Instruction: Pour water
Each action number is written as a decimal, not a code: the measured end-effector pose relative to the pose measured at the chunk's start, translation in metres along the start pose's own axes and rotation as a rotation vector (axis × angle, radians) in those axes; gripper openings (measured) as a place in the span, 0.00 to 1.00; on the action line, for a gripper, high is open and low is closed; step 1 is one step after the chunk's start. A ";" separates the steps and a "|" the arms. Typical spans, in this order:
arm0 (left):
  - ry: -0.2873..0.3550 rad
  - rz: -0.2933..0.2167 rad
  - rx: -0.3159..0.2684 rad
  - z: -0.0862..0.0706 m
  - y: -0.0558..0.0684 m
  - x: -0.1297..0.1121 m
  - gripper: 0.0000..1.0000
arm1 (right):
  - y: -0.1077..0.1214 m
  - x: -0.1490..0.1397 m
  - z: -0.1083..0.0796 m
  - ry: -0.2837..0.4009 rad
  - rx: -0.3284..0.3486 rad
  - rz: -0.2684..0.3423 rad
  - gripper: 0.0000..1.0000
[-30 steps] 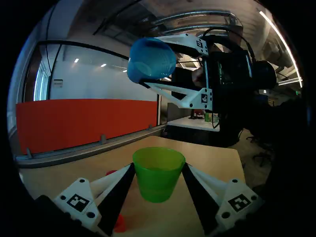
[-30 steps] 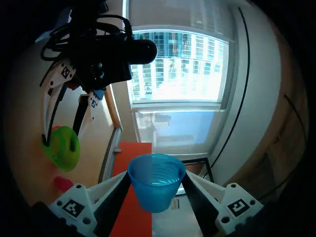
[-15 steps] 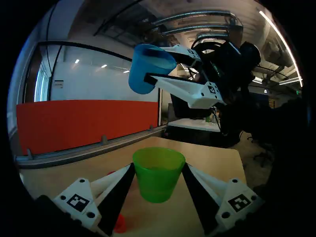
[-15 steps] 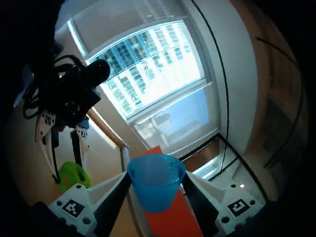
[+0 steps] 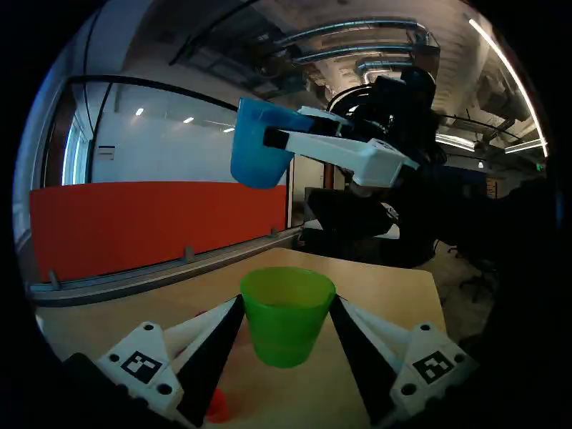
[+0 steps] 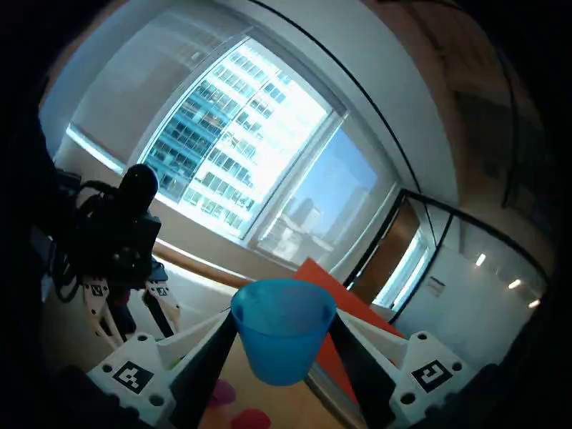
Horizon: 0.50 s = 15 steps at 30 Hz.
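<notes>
A green cup (image 5: 287, 314) stands upright just above the wooden table (image 5: 379, 286), with my left gripper (image 5: 287, 325) shut on it. Higher up and beyond it, a blue cup (image 5: 256, 151) hangs nearly upright, mouth up, held between the white fingers (image 5: 336, 146) of the other gripper. In the right gripper view that blue cup (image 6: 282, 339) sits between my right gripper's fingers, my right gripper (image 6: 283, 343) shut on it. The left gripper (image 6: 132, 314) shows farther off at the left, its fingers pointing down.
An orange wall panel (image 5: 150, 222) and a metal rail (image 5: 171, 261) run behind the table. Small red and pink pieces (image 5: 217, 406) lie on the tabletop near my left fingers, and pink pieces (image 6: 236, 407) show below the blue cup. A large window (image 6: 236, 171) is behind.
The right gripper has rolled the blue cup back from tipped on its side toward upright. The green cup and the left gripper have stayed still.
</notes>
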<state>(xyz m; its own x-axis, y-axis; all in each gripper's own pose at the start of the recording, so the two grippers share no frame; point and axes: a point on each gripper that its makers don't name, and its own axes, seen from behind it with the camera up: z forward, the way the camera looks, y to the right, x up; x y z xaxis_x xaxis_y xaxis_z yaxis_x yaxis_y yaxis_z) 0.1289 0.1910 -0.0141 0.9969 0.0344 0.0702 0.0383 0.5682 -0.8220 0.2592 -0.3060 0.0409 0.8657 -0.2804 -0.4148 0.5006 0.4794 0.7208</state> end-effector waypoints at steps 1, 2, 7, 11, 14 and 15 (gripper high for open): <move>0.001 0.000 -0.001 0.000 0.000 0.000 0.86 | -0.002 0.000 0.000 0.000 0.009 0.038 0.89; 0.001 0.000 -0.001 0.000 0.001 0.000 0.86 | -0.004 0.000 0.000 -0.001 0.017 0.077 0.89; 0.005 0.003 -0.004 0.000 0.003 0.003 0.86 | -0.011 0.003 0.001 0.004 0.054 0.256 0.89; 0.003 0.006 -0.004 0.000 0.002 0.003 0.86 | -0.013 0.004 0.002 0.011 0.067 0.339 0.89; 0.001 0.007 -0.002 0.001 0.001 0.002 0.86 | -0.016 0.004 0.002 0.007 0.079 0.386 0.89; 0.001 0.007 -0.001 0.001 0.001 0.002 0.86 | -0.017 0.004 0.002 0.005 0.084 0.402 0.89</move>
<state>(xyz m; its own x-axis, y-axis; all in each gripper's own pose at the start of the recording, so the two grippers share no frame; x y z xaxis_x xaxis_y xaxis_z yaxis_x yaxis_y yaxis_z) 0.1309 0.1919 -0.0142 0.9972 0.0380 0.0639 0.0311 0.5673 -0.8229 0.2540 -0.3171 0.0280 0.9924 -0.0804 -0.0935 0.1208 0.4805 0.8686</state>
